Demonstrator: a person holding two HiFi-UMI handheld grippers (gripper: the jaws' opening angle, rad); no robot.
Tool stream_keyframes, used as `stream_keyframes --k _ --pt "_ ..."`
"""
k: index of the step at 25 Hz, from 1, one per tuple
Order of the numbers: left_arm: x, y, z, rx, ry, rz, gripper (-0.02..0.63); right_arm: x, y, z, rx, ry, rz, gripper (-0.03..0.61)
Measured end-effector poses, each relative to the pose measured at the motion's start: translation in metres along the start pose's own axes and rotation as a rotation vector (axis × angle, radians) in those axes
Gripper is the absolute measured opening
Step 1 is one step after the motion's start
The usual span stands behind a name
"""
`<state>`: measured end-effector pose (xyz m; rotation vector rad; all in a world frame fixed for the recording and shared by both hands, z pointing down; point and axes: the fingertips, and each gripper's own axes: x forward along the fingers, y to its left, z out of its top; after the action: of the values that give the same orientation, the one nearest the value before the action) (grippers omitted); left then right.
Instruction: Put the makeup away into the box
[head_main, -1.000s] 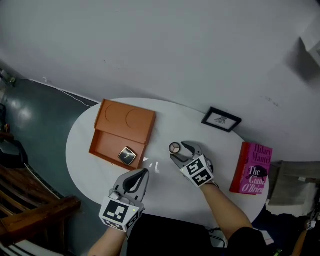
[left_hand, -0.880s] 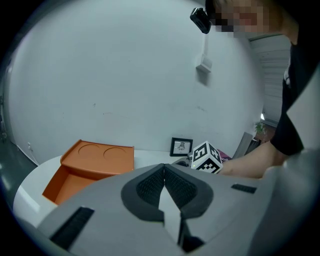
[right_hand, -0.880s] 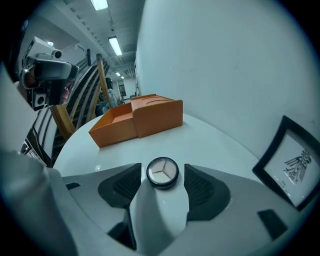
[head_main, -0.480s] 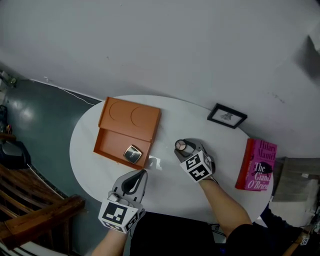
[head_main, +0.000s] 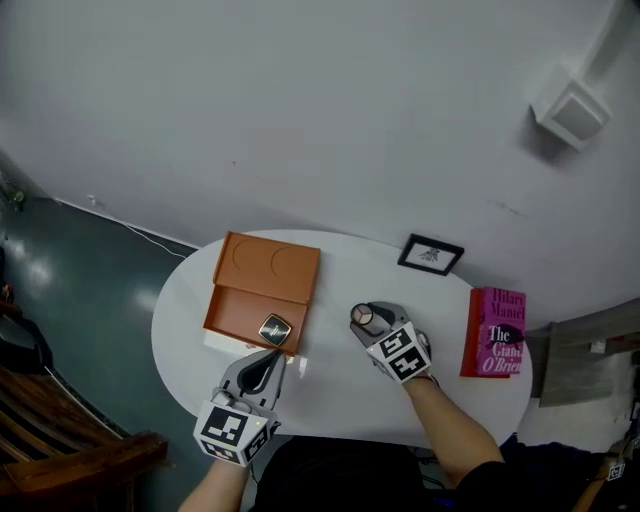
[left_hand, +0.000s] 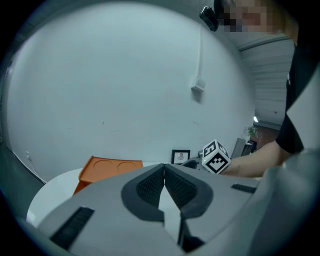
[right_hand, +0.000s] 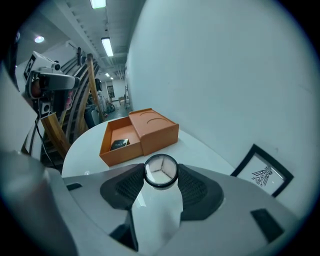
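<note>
An orange box (head_main: 248, 310) lies open on the white table (head_main: 180, 330), its lid (head_main: 270, 268) slid to the far side. A dark square compact (head_main: 274, 329) rests in its tray and also shows in the right gripper view (right_hand: 119, 144). My right gripper (head_main: 363, 318) is shut on a round compact (right_hand: 161, 171) with a black rim and a clear top, held above the table to the right of the box. My left gripper (head_main: 277, 354) is shut and holds nothing, its tip just in front of the box's near edge.
A black picture frame (head_main: 431, 254) stands at the table's far side. A pink book (head_main: 493, 333) lies at the right edge. A small pale item (head_main: 298, 366) sits by the left gripper. A wooden chair (head_main: 80, 460) stands at lower left.
My left gripper has moved closer to the box's near edge. My right gripper has lifted a little with the round compact still in it. The head view has shifted.
</note>
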<state>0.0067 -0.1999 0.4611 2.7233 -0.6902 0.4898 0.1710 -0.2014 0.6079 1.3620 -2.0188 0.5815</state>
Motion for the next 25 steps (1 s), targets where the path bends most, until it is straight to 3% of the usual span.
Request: stream_keyframes --k 4,15,20,25 --pt "-0.014 0.005 0.003 0.021 -0.009 0.016 0.013 -0.026 0.006 0.017 -0.002 -0.058 -0.008 0.227" --pt "-0.028 -0.008 0.028 -0.001 -0.071 0.094 0.012 -0.043 0.026 0.043 -0.009 -0.155 0.072 0.227" --pt "-0.048 0.013 0.028 0.025 -0.084 0.133 0.012 -0.032 0.064 0.056 -0.01 -0.16 0.117 0.227" --pt "-0.068 0.053 0.026 0.016 -0.107 0.113 0.014 -0.011 0.098 0.083 -0.022 -0.153 0.106 0.227"
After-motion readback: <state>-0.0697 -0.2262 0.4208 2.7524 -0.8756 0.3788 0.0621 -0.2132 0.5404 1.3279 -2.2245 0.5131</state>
